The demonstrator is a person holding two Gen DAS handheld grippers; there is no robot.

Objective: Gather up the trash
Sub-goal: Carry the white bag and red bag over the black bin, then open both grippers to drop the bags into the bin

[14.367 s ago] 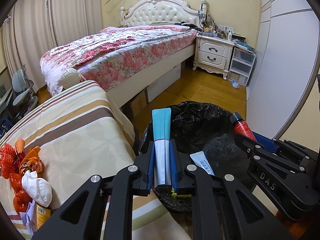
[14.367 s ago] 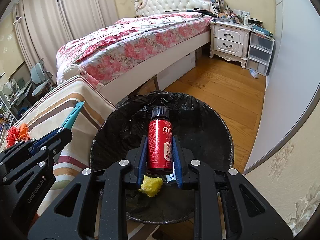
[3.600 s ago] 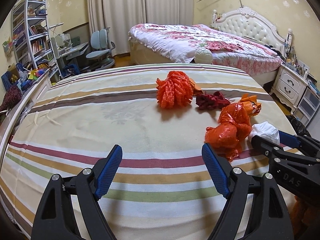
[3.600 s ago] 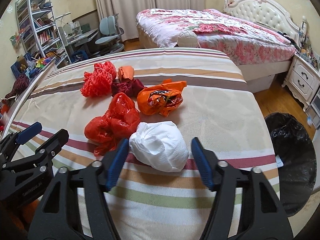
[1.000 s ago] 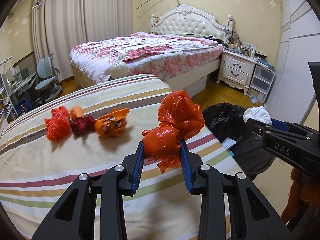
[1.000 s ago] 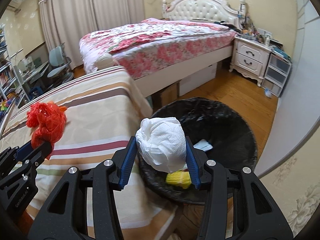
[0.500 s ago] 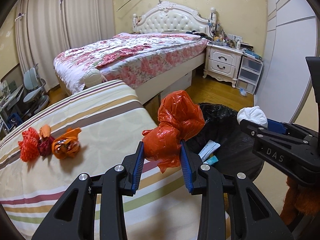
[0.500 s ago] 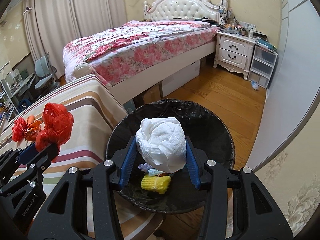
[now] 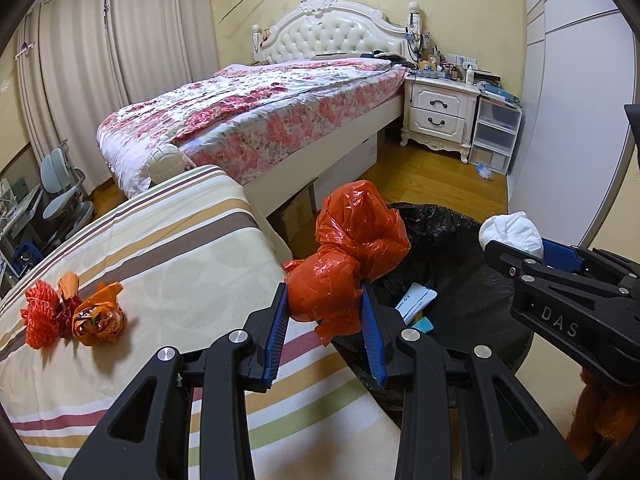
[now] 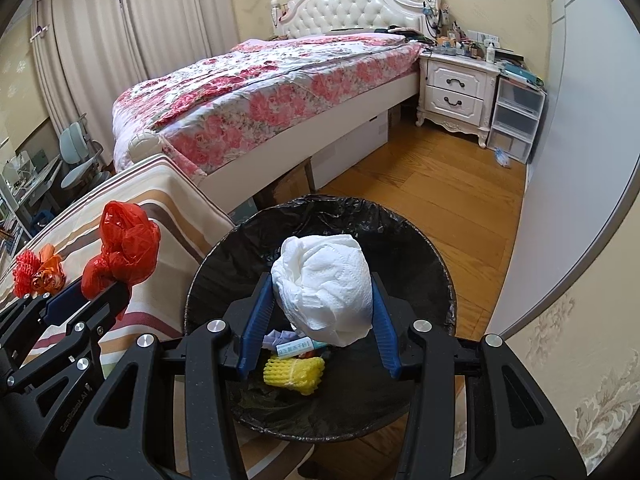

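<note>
In a bedroom with a wood floor (image 10: 432, 200), the right gripper (image 10: 322, 304) pinches a white wad (image 10: 324, 284) over the black-lined bin (image 10: 420, 240), while the left gripper (image 9: 324, 312) pinches a red bag (image 9: 348, 248) at the striped cover's (image 9: 160, 240) edge.

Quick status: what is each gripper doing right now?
Left gripper: closed on the red plastic bag.
Right gripper: closed on the white paper wad, above the bin.

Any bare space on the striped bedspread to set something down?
Yes: the striped bedspread is bare between the orange trash cluster at its left and the bin-side edge. The bin floor is crowded near the yellow foam net.
</note>
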